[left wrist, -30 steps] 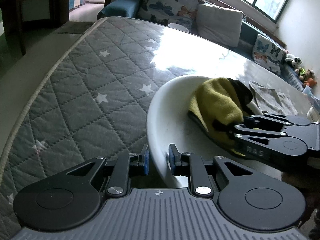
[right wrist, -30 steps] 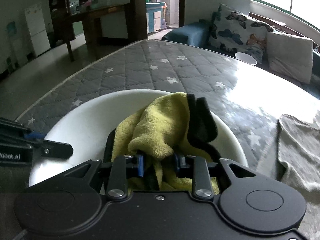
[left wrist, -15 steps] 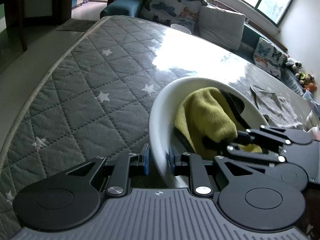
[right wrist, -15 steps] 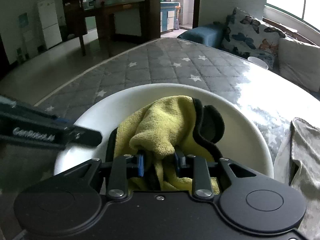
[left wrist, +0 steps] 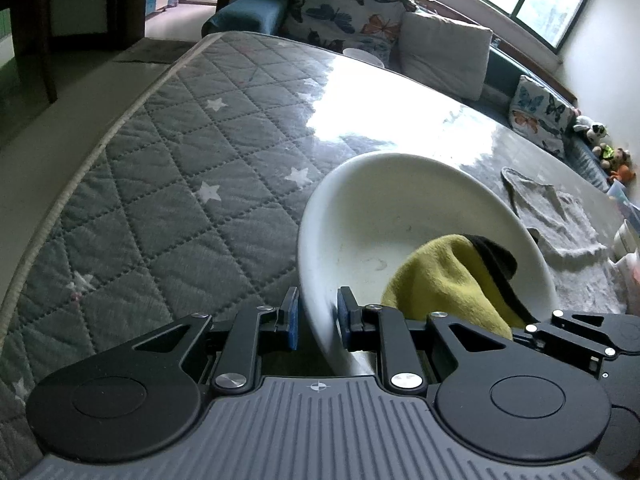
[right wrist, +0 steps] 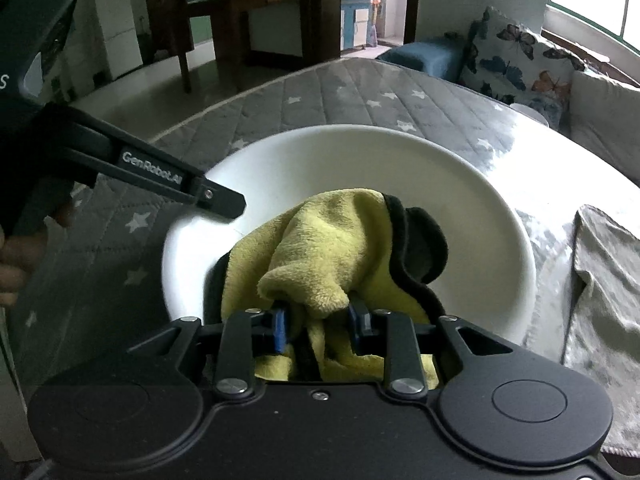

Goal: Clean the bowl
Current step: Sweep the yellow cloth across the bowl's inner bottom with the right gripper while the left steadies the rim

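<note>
A large white bowl [left wrist: 384,216] is held tilted above the grey quilted table, its inside facing right. My left gripper [left wrist: 317,318] is shut on the bowl's near rim, one blue pad on each side of the wall. A yellow cloth [left wrist: 448,284] with a black border lies against the bowl's inside at the lower right. In the right wrist view the bowl [right wrist: 320,168] fills the middle and the yellow cloth [right wrist: 332,240] is bunched inside it. My right gripper [right wrist: 320,322] is shut on that cloth. The left gripper's arm [right wrist: 160,176] reaches the bowl's left rim.
The star-patterned quilted cover [left wrist: 168,184] spreads left and behind the bowl. A grey rag [left wrist: 560,224] lies on the table to the right, also the grey rag [right wrist: 604,276] in the right wrist view. A small white cup [left wrist: 363,56] stands at the far edge by cushions [left wrist: 444,56].
The bowl has been tipped up more steeply by the left gripper. The cloth in the right gripper has slid from the bowl's middle down toward its lower right wall.
</note>
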The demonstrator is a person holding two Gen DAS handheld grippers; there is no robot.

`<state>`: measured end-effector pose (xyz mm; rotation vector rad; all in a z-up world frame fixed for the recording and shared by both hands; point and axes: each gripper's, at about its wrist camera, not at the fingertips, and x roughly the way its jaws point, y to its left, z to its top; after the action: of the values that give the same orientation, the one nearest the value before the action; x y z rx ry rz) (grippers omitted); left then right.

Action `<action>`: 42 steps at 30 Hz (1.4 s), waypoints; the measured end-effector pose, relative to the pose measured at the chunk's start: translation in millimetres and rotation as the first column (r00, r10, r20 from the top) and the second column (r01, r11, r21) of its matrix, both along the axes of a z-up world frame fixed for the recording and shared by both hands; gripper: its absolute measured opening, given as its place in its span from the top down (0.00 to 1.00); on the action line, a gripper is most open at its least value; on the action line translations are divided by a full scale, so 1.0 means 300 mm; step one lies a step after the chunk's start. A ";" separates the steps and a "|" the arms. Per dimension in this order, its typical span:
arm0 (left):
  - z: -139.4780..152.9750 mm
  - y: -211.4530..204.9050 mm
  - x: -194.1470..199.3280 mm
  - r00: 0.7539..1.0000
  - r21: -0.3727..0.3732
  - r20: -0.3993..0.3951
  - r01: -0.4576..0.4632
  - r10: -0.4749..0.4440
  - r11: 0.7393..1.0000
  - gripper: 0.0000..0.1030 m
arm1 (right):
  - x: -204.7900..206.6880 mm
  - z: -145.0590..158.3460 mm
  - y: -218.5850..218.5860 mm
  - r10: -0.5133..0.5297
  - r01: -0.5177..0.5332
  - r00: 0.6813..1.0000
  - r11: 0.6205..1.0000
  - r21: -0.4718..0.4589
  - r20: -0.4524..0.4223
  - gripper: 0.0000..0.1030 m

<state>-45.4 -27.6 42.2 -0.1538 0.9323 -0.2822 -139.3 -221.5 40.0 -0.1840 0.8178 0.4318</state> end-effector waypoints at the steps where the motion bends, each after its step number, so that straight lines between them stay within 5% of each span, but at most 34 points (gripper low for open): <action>1: 0.002 -0.003 -0.001 1.000 0.001 0.000 0.002 -0.002 1.000 0.80 | 0.002 0.002 -0.007 -0.006 0.006 1.000 1.000 -0.005 0.000 0.72; 25: 0.014 -0.024 0.048 0.998 0.073 0.047 0.025 -0.029 0.997 0.81 | 0.210 -0.038 -0.046 -0.145 0.143 0.988 0.989 0.046 0.058 0.71; 42: 0.004 -0.027 0.185 0.998 0.077 0.054 0.029 -0.033 0.997 0.79 | 0.225 -0.041 0.018 -0.099 0.095 0.992 0.994 0.061 0.072 0.71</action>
<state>10.2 -35.7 43.3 -0.0615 0.8902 -0.2781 -71.9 -216.0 27.7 -0.1063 0.7367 0.3542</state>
